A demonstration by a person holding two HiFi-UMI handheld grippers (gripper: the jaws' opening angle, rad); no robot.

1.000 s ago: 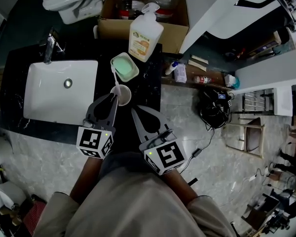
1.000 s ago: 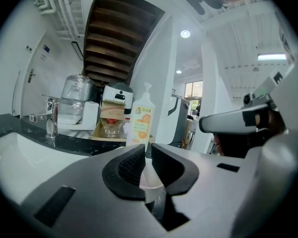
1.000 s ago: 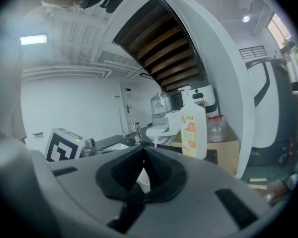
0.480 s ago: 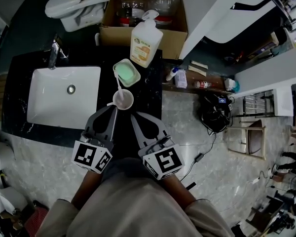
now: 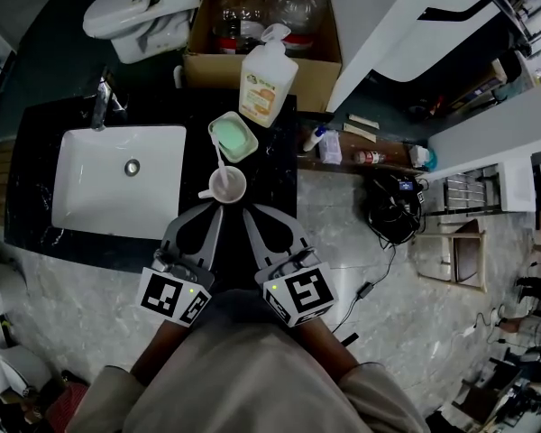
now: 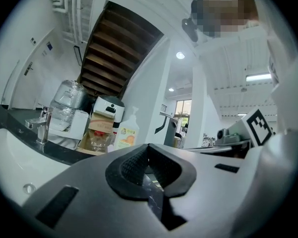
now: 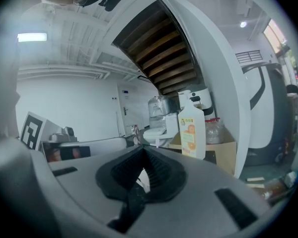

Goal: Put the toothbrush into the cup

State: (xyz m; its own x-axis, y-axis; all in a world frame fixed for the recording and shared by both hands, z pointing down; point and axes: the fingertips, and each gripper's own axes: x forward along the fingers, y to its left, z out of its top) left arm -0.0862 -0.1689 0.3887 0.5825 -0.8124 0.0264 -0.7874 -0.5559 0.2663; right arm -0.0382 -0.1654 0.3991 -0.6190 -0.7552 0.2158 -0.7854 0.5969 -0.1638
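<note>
Toothbrush (image 5: 219, 159) stood in the cup (image 5: 237, 194), its white handle leaning up and away toward the green soap dish (image 5: 233, 137). Only the head view showed this. From there the cup sat on the black counter (image 5: 272, 156), just right of the white sink (image 5: 99, 188) and just ahead of both grippers.

The left gripper (image 5: 215, 209) and the right gripper (image 5: 247, 209) lay side by side. Their tips pointed at the cup from near it, without touching it. Each pair of jaws was drawn together at the tips, with nothing held.

The left gripper view confirmed this for the left gripper (image 6: 149, 147). Its dark ribbed pads met at the top, and only a sliver of dark counter showed through the hollow below them. That view showed neither cup nor toothbrush. It showed instead the faucet (image 6: 42, 125) at the left and the soap bottle (image 6: 126, 135) against a cardboard box.

The right gripper view showed the right gripper (image 7: 143, 148) likewise closed on nothing. A pale patch showed through the hollow under its tips, too small to identify. The soap bottle (image 7: 191, 132) stood tall just right of centre there, while the head view showed the same bottle (image 5: 269, 75) from above, beyond the soap dish.
</note>
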